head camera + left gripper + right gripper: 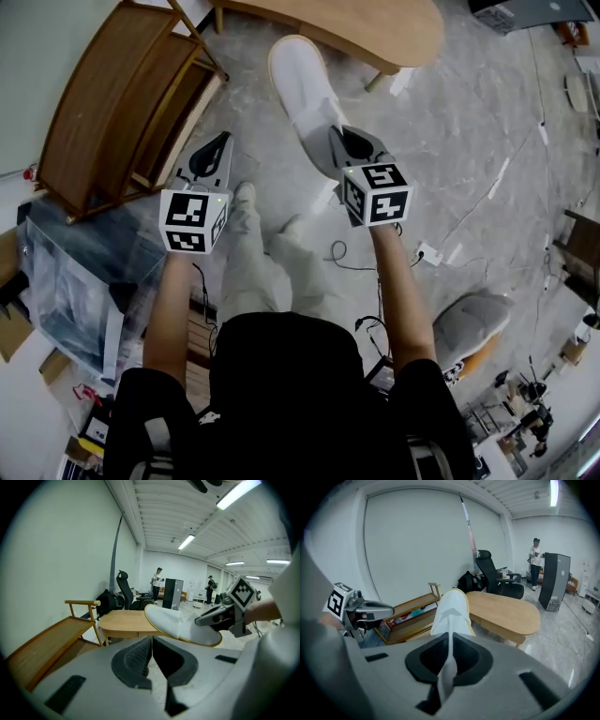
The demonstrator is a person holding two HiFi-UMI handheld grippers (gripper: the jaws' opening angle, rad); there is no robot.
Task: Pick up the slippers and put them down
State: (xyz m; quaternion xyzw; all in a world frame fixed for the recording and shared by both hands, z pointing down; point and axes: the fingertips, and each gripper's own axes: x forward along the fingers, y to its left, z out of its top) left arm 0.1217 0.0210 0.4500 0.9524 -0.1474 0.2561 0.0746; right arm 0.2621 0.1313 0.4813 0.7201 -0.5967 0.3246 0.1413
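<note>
White slipper (302, 89) points straight ahead from right gripper (354, 142)

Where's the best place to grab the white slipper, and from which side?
Grab the thin, flat heel end, coming from behind the heel. The slipper is thinnest there, so it slides between the fingers. The toe end has the bulkier cover. The right gripper is shut on it just that way.
</note>
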